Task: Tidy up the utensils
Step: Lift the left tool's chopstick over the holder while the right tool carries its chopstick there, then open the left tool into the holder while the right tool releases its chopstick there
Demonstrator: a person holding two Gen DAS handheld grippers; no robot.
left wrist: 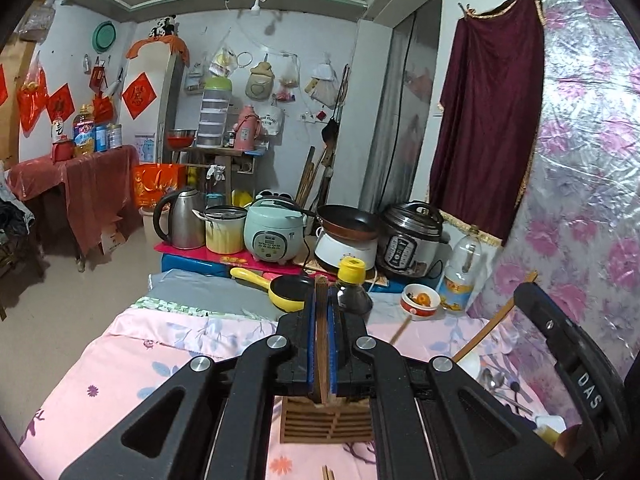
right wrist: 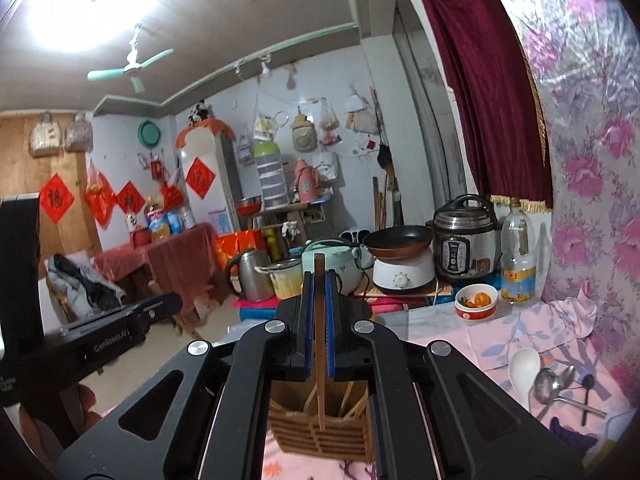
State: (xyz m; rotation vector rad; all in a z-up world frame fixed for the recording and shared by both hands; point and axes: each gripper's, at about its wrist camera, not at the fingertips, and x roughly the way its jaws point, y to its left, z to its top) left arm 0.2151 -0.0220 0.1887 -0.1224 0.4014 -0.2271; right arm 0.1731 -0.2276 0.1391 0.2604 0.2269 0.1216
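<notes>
Both grippers were clamped on chopsticks: the left gripper (left wrist: 321, 300) and the right gripper (right wrist: 319, 285), above the wooden holder (right wrist: 320, 436) on the pink floral sheet (left wrist: 120, 360).

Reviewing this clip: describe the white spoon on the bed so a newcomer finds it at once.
Start at the pink floral sheet beside the shiny flowered wall. A cluster of utensils lies there, below the red-and-white bowl of oranges. The white spoon is the leftmost: broad, matte and plastic-looking, whereas the metal ladle and small spoons are shiny.

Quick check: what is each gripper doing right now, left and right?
Left gripper: shut on a dark chopstick.
Right gripper: shut on a light chopstick.
</notes>
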